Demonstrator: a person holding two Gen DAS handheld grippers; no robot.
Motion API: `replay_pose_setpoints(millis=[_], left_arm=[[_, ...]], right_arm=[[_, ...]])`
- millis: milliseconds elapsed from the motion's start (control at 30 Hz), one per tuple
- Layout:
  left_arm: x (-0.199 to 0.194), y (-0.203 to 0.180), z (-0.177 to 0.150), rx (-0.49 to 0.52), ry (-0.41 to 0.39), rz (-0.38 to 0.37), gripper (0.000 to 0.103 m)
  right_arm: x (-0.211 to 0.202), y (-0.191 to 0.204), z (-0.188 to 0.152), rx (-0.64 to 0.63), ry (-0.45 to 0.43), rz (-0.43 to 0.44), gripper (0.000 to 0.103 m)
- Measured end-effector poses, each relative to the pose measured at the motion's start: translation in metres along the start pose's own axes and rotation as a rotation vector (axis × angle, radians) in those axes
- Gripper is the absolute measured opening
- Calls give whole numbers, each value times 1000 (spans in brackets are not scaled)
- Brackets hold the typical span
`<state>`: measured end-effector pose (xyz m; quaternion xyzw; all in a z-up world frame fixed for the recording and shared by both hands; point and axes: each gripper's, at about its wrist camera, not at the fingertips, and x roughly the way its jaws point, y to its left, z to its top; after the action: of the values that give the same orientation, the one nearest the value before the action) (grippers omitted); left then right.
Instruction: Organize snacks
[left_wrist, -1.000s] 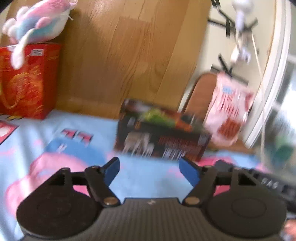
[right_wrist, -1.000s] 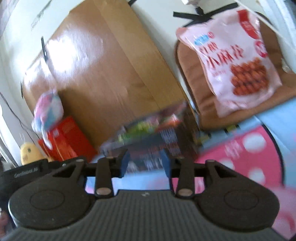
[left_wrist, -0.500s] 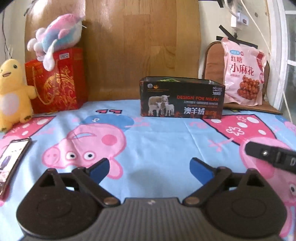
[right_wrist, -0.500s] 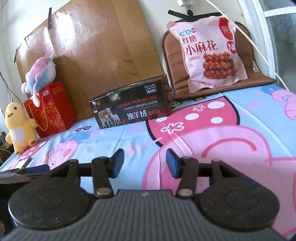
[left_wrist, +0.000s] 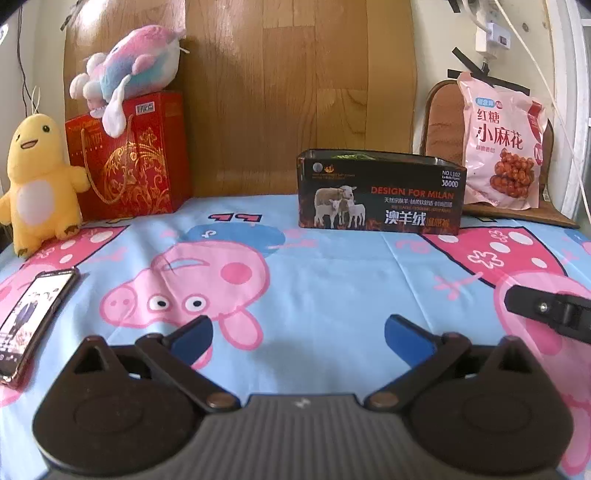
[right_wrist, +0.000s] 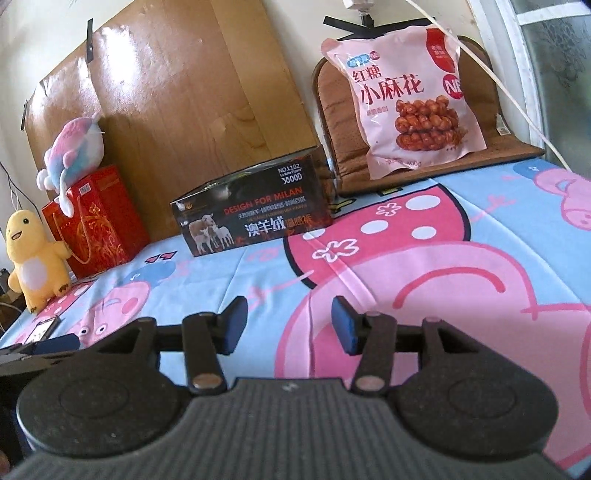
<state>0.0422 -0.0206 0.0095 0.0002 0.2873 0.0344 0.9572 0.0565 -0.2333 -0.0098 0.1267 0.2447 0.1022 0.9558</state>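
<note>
While nothing is yet grasped, task judged barely begun: one pink snack bag (left_wrist: 502, 147) at upper right of the left wrist view, leaning upright against a brown seat cushion (left_wrist: 441, 122), well apart from both grippers; open-topped black box (left_wrist: 380, 194) at frame centre, printed with sheep, holding something green and otherwise hidden, judged the likely receptacle. Remaining, by judgement: reach, pick up, place.

Left to right, left wrist view:
- smartphone (left_wrist: 31, 321), lower left edge, lying flat, screen lit
- yellow plush toy (left_wrist: 35, 181), left edge, upright
- red gift bag (left_wrist: 129, 158), upper left, upright against wooden board (left_wrist: 295, 85)
- pink-and-blue plush toy (left_wrist: 129, 66), resting on top of gift bag
- black box, centre, back near the board
- snack bag and cushion, upper right
- white cable and wall adapter (left_wrist: 493, 35), top right corner

Surface: cartoon-pig printed sheet (left_wrist: 332, 280), blue and pink, soft, slightly creased. Cream wall behind; window frame at far right.

Left gripper (left_wrist: 298, 334): bottom centre, fingers spread wide, just been opening, nothing between them.
Right gripper (right_wrist: 289, 325): bottom centre of the right wrist view, fingers part-way apart, released, nothing between them.
</note>
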Motion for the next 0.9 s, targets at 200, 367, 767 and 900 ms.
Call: replay_pose_setpoints(millis=[200, 367, 767, 900], left_arm=[[-2, -1, -1, 6, -10, -6, 103], [-2, 2, -1, -11, -11, -33, 103], [-3, 8, -5, -47, 0, -121, 103], [-2, 9, -5, -50, 12, -103, 103]], right_arm=[[0, 2, -1, -16, -1, -8, 55], [-2, 2, -1, -14, -13, -15, 57], [-7, 10, -2, -67, -55, -59, 58], [-9, 16, -4, -106, -72, -78, 58]])
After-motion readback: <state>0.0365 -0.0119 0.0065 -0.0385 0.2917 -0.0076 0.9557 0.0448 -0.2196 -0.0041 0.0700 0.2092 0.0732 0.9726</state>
